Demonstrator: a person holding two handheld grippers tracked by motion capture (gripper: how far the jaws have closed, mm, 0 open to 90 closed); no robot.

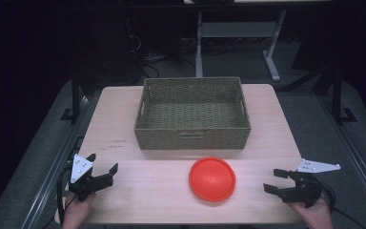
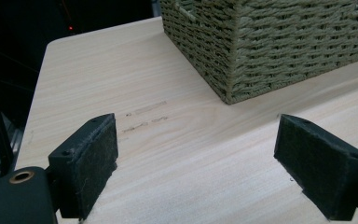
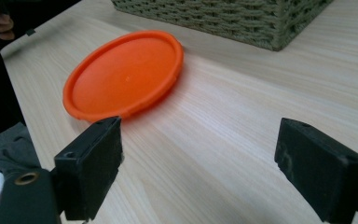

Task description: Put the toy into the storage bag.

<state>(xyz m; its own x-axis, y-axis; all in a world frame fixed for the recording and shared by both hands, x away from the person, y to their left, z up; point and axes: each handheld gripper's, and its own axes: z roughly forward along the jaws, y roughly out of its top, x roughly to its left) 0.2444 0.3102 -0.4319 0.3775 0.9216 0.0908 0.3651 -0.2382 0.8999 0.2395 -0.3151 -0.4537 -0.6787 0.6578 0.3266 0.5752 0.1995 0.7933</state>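
Both pairs of jaws stand wide apart with nothing between them. The right gripper (image 1: 277,180) rests at the near right edge of the table (image 1: 114,124), its pads angled toward the orange disc (image 1: 212,179) — a likely sign that the disc is the thing to be picked up, since it lies nearest this hand. The left gripper (image 1: 102,169) sits at the near left corner, pointing across bare wood toward the woven basket (image 1: 193,136), well apart from the disc.

The disc lies flat on the table, just in front of the basket's near wall and a little right of centre, close to it but not touching. It is round, shallow and bright orange, with a raised rim (image 3: 98,114) and a smooth plastic face — thin enough that a grip would probably have to take it by the edge.
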